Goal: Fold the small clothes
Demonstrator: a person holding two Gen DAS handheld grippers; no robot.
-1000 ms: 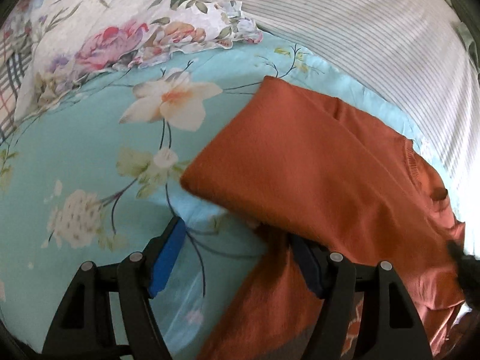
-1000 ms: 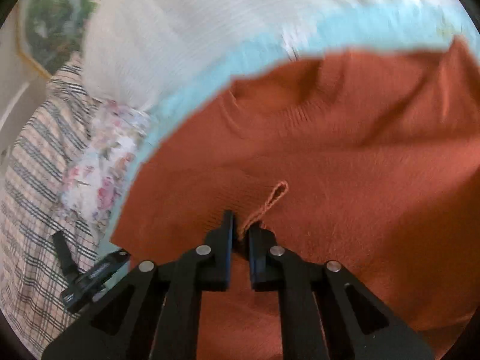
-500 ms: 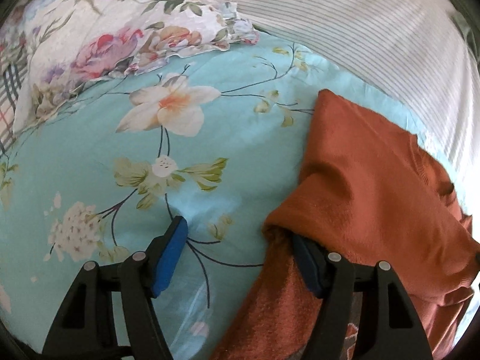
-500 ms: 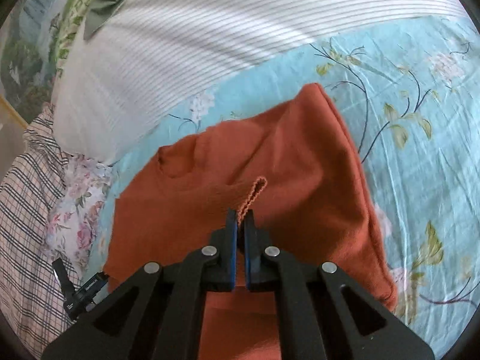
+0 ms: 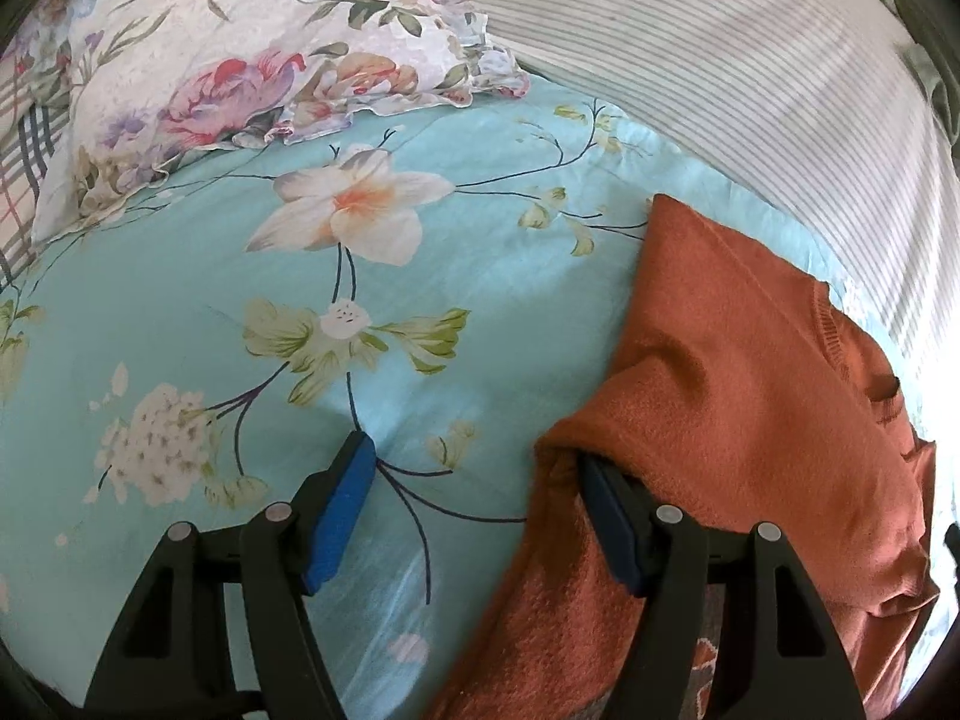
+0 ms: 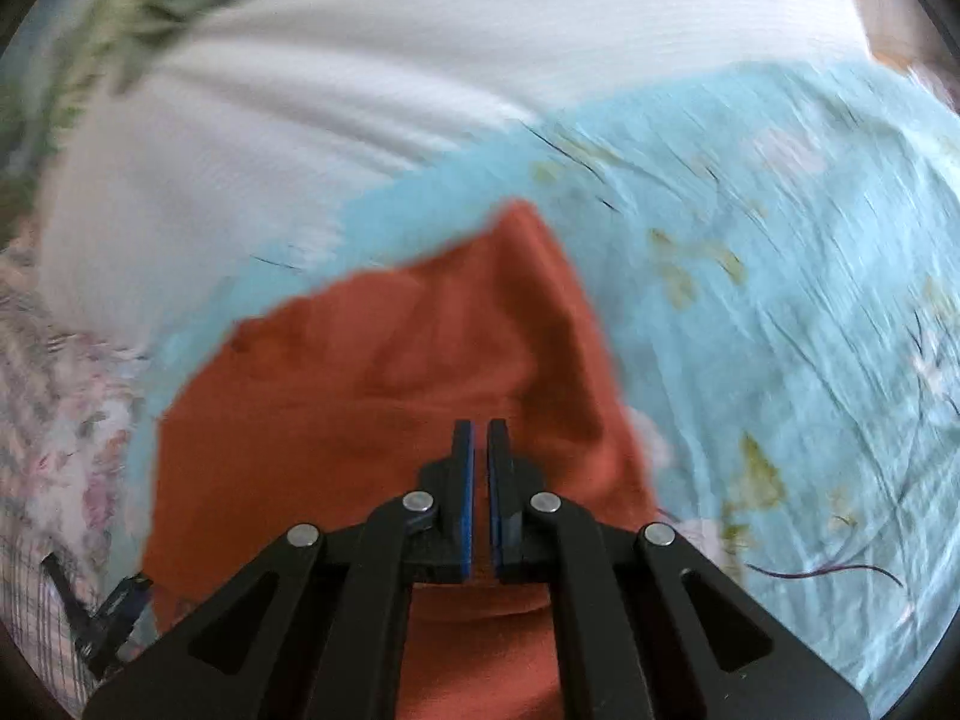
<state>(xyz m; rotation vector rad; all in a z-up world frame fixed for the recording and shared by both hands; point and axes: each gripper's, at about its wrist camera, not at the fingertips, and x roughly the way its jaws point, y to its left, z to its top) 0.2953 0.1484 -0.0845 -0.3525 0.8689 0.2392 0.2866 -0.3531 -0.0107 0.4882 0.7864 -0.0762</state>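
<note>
A rust-orange knit garment (image 5: 750, 396) lies folded on the light-blue floral bedsheet (image 5: 240, 312), at the right of the left wrist view. My left gripper (image 5: 474, 468) is open; its right finger (image 5: 606, 510) sits under a fold of the garment, its left finger (image 5: 342, 498) rests over bare sheet. In the blurred right wrist view the garment (image 6: 360, 396) lies below my right gripper (image 6: 480, 438), whose jaws are nearly together with nothing visible between them.
A floral pillow (image 5: 252, 54) lies at the top left and a white striped pillow (image 5: 720, 60) at the top right. Plaid fabric (image 6: 30, 588) and a black object (image 6: 108, 606) sit at the left of the right wrist view.
The right gripper let go of the orange loop it pinched and lifted away, moving fast. The garment's fold settled to the right. The left gripper stayed put.
</note>
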